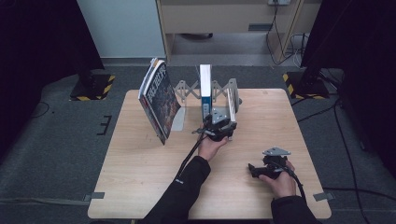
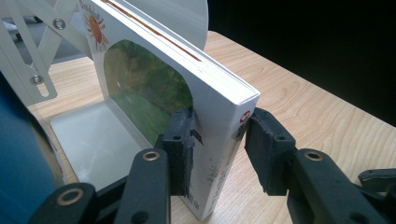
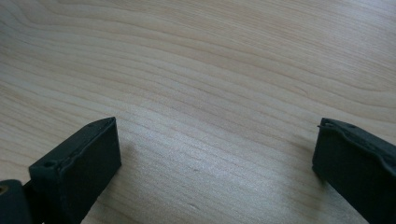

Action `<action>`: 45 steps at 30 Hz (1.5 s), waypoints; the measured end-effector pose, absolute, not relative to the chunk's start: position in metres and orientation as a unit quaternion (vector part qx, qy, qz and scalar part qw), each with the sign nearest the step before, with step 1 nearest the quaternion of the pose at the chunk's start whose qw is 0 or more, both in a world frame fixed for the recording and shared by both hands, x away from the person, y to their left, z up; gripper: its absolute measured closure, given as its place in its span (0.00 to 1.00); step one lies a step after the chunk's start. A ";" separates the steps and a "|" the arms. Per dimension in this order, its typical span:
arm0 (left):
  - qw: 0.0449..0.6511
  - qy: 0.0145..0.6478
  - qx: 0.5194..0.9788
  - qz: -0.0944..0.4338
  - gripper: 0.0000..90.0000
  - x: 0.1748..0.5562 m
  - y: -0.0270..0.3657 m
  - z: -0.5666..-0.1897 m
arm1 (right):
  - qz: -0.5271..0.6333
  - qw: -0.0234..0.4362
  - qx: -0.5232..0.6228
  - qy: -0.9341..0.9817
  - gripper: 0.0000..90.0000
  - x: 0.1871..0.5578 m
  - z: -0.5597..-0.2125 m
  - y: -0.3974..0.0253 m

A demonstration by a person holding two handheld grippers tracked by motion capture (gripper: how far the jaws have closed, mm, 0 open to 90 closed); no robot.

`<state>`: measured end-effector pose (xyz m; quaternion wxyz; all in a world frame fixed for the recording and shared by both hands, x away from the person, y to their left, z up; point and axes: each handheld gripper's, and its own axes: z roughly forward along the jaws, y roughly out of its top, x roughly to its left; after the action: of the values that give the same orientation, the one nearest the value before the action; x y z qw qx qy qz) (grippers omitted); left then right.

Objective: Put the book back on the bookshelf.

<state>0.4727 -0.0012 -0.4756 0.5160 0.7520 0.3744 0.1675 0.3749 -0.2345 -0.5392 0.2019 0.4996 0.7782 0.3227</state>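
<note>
My left gripper [image 1: 223, 122] is at the middle of the table, shut on the lower spine edge of a white-spined book [image 1: 231, 103] that stands tilted in a grey scissor-type book rack [image 1: 186, 88]. In the left gripper view, the pads [image 2: 181, 140] press the green picture cover and the spine side of that book [image 2: 219, 107]. A blue-and-white book [image 1: 205, 86] stands upright in the rack just left of it. My right gripper [image 1: 252, 171] rests near the front right of the table [image 1: 140, 177], open; its jaws stand wide apart over bare wood [image 3: 215, 93].
A large dark-covered book [image 1: 159, 100] leans at the rack's left end. The rack's white base plate [image 2: 88, 135] lies beside the held book. Dark stands with striped feet flank the table's far corners. Bare wood spreads across the front left.
</note>
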 end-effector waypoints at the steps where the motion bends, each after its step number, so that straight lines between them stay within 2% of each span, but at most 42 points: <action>1: 0.513 0.374 0.754 0.169 0.68 0.474 -0.002 -0.475 | 0.323 0.202 0.500 0.778 0.01 0.375 -0.539 -0.234; 16: 0.504 0.369 0.760 0.178 0.66 0.476 -0.002 -0.473 | 0.323 0.202 0.500 0.778 0.01 0.375 -0.539 -0.234; 28: 0.501 0.336 0.777 0.180 0.60 0.450 0.018 -0.459 | 0.323 0.202 0.500 0.778 0.01 0.375 -0.539 -0.234; 36: 0.487 0.323 0.794 0.168 0.54 0.424 0.048 -0.448 | 0.323 0.202 0.500 0.778 0.01 0.375 -0.539 -0.234; 45: 0.475 0.331 0.801 0.150 0.48 0.399 0.088 -0.454 | 0.323 0.202 0.500 0.778 0.01 0.375 -0.539 -0.234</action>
<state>0.3994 0.0880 -0.4536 0.4752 0.8013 0.3308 0.1505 0.3749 -0.2345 -0.5392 0.2018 0.4996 0.7781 0.3229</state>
